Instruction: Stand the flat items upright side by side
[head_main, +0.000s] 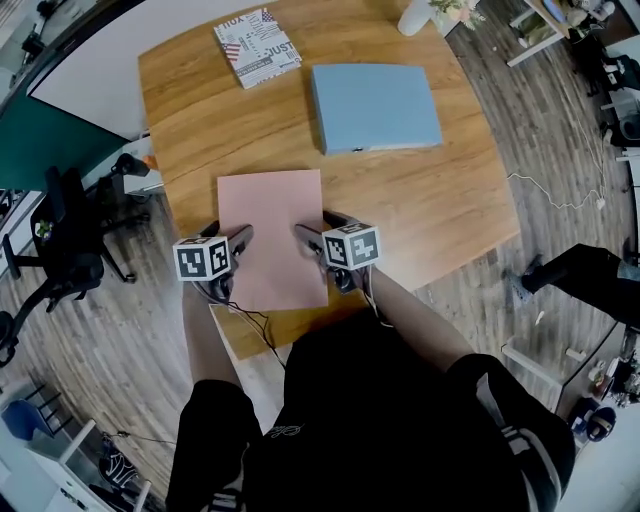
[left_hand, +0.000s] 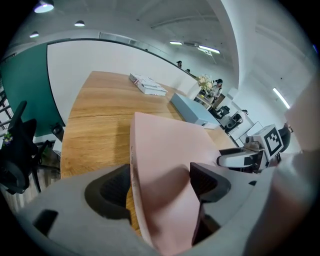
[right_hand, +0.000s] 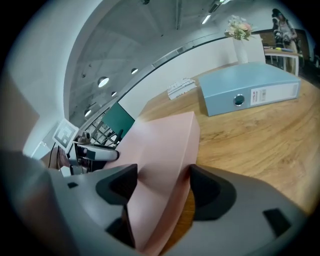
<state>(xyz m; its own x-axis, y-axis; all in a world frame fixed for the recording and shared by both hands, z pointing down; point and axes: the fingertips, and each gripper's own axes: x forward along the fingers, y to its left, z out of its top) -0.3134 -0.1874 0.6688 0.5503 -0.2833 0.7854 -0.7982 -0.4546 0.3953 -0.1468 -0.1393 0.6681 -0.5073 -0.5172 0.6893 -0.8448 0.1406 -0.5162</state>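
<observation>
Left gripper (left_hand: 160, 186), right gripper (right_hand: 162, 186) straddle pink folder (head_main: 270, 222); whole only in head view.

The left gripper (head_main: 238, 236) and right gripper (head_main: 311, 230) tilt downward, tips angled toward each other. Both have jaws spread wide.

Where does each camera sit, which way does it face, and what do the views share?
Head view: on the person's head, looking steeply down at the wooden table; arms, left gripper, right gripper show.
Left gripper view: on the left gripper, looking along its open jaws over the pink folder toward the blue binder.
Right gripper view: on the right gripper, looking along open jaws over the pink folder's other edge.
Shared: all see pink folder and blue binder; each gripper view sees the other gripper.
</observation>
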